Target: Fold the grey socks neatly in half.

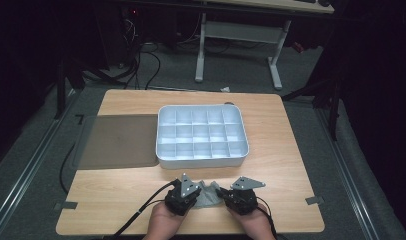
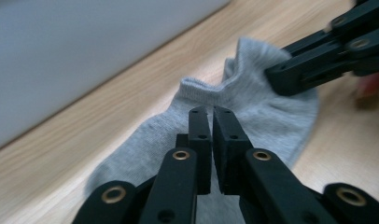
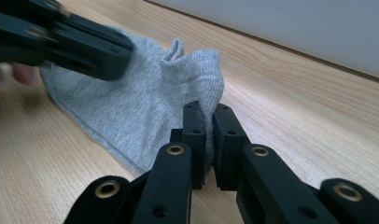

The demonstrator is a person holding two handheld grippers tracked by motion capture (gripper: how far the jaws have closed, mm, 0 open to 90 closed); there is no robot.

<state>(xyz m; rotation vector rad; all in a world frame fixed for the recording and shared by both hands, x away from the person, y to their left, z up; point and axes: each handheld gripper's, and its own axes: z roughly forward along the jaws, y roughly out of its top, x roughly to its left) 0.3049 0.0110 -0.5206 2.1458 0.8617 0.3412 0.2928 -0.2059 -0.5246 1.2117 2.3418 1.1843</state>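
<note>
Left gripper (image 1: pixel 195 196) and right gripper (image 1: pixel 223 195) both clamped on grey sock (image 1: pixel 207 196), jaws nearly closed. Sock bunched on desk (image 1: pixel 121 190), just before white compartment tray (image 1: pixel 163 160).

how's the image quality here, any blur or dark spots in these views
High view: the table is evenly lit, the room around it falls near black. Left gripper view: the sock is fairly sharp, the tray wall is a soft blur, and the other gripper's far end smears. Right gripper view: the own jaws are crisp, the left gripper is motion-blurred.
</note>
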